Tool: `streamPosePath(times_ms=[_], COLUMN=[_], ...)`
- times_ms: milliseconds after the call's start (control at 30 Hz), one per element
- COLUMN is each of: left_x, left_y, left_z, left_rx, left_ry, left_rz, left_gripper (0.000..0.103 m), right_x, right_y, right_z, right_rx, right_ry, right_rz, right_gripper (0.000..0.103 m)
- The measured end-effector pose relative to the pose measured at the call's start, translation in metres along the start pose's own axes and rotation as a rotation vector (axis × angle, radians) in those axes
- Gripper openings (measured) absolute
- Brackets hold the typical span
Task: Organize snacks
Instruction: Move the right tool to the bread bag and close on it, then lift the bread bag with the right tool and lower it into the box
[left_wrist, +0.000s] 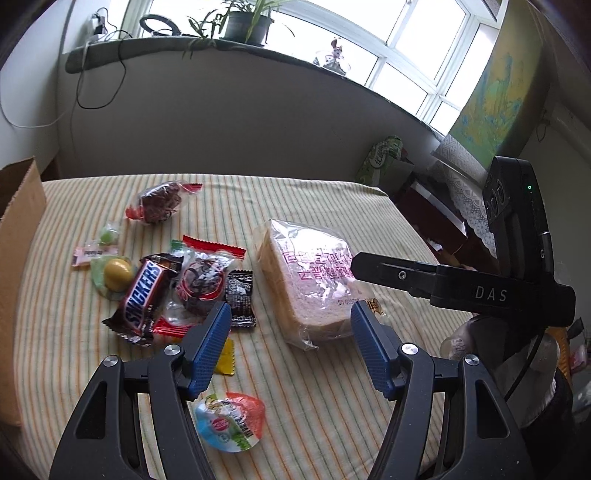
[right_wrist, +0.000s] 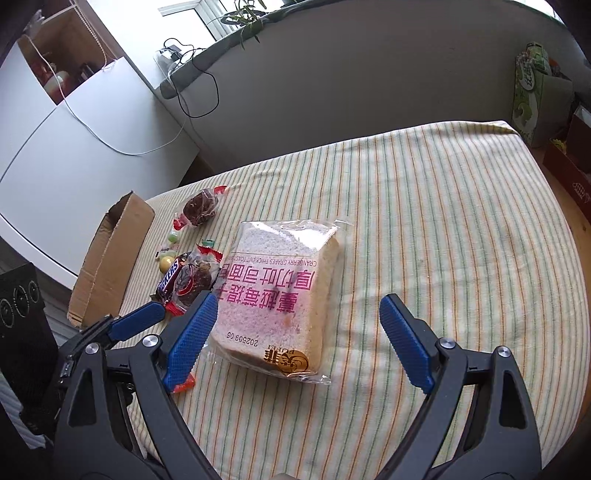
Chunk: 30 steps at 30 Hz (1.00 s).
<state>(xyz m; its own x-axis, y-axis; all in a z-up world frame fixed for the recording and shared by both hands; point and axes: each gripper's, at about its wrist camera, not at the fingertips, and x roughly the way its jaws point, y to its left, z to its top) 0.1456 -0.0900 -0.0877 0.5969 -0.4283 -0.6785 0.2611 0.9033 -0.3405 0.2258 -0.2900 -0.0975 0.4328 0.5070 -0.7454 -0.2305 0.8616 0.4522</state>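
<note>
- Left wrist view: the left tongs (left_wrist: 291, 323) stand open in the lower middle of the frame, with nothing between the blue pads, above the striped cloth of the worktop (left_wrist: 332, 192).
- The bagged bread (left_wrist: 310, 280) lies flat on the cloth at centre right, its near corner between the two pad tips as seen from here; whether a pad touches it I cannot tell.
- A heap of small snacks sits left of centre: a Snickers bar (left_wrist: 142, 295), a clear-wrapped dark cake (left_wrist: 201, 280) touching it, a small black sachet (left_wrist: 240, 295) and a yellow ball sweet (left_wrist: 117, 274).
- Another dark cake in clear wrap (left_wrist: 160, 201) lies apart towards the upper left; a round foil-lidded cup (left_wrist: 231, 421) lies at the bottom, beside the left pad.
- A cardboard box (left_wrist: 18, 258) stands at the left edge.
- The right tongs (left_wrist: 402, 275) reach in from the right edge over the bread.
- Right wrist view: the right tongs (right_wrist: 297, 314) gape wide and empty, the bread (right_wrist: 280, 295) lying on the cloth between the pads in the picture, untouched as far as shows.
- The Snickers bar (right_wrist: 168, 282) and cake sit left of the bread; the box (right_wrist: 110, 258) lies further left.
- One blue pad of the left tongs (right_wrist: 136, 321) shows at lower left.
</note>
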Motion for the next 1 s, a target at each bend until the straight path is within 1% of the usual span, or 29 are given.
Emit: streamPosePath(times_ms=[33, 100, 133, 200, 333, 400, 433, 467, 633, 667, 733, 867, 1000], left_x=[0.004, 0.011, 0.014, 0.021, 0.032, 0.035, 0.036, 0.038, 0.045, 0.046, 0.046, 0.047, 0.043], left_y=[-0.001, -0.003, -0.004, -0.005, -0.009, -0.008, -0.008, -0.009, -0.011, -0.011, -0.010, -0.013, -0.018], left_z=[0.001, 0.002, 0.002, 0.003, 0.003, 0.002, 0.002, 0.003, 0.006, 0.006, 0.006, 0.007, 0.006], left_rx=[0.000, 0.005, 0.005, 0.005, 0.008, 0.008, 0.008, 0.006, 0.007, 0.008, 0.010, 0.027, 0.052], left_ry=[0.008, 0.022, 0.032, 0.052, 0.085, 0.094, 0.097, 0.098, 0.106, 0.108, 0.111, 0.110, 0.098], left_rz=[-0.008, -0.017, -0.023, -0.038, -0.054, -0.062, -0.065, -0.068, -0.077, -0.078, -0.078, -0.072, -0.055], left_gripper=[0.066, 0.062, 0.059, 0.058, 0.057, 0.056, 0.056, 0.055, 0.055, 0.055, 0.055, 0.055, 0.054], right_x=[0.002, 0.007, 0.009, 0.013, 0.020, 0.023, 0.024, 0.026, 0.028, 0.029, 0.028, 0.026, 0.024], right_y=[-0.001, -0.003, -0.004, -0.004, -0.003, -0.001, 0.000, 0.001, 0.003, 0.002, 0.002, 0.007, 0.009], right_z=[0.000, 0.001, 0.001, 0.002, 0.002, 0.002, 0.002, 0.002, 0.002, 0.002, 0.002, 0.000, -0.001], right_rx=[0.005, 0.012, 0.014, 0.017, 0.020, 0.012, 0.007, 0.004, -0.006, -0.004, -0.005, -0.027, -0.029], right_ry=[0.006, 0.019, 0.024, 0.040, 0.062, 0.072, 0.082, 0.089, 0.092, 0.094, 0.094, 0.084, 0.081], right_rz=[0.012, 0.025, 0.032, 0.048, 0.074, 0.083, 0.087, 0.087, 0.077, 0.080, 0.082, 0.058, 0.054], right_gripper=[0.092, 0.091, 0.091, 0.086, 0.085, 0.080, 0.073, 0.068, 0.066, 0.062, 0.058, 0.056, 0.055])
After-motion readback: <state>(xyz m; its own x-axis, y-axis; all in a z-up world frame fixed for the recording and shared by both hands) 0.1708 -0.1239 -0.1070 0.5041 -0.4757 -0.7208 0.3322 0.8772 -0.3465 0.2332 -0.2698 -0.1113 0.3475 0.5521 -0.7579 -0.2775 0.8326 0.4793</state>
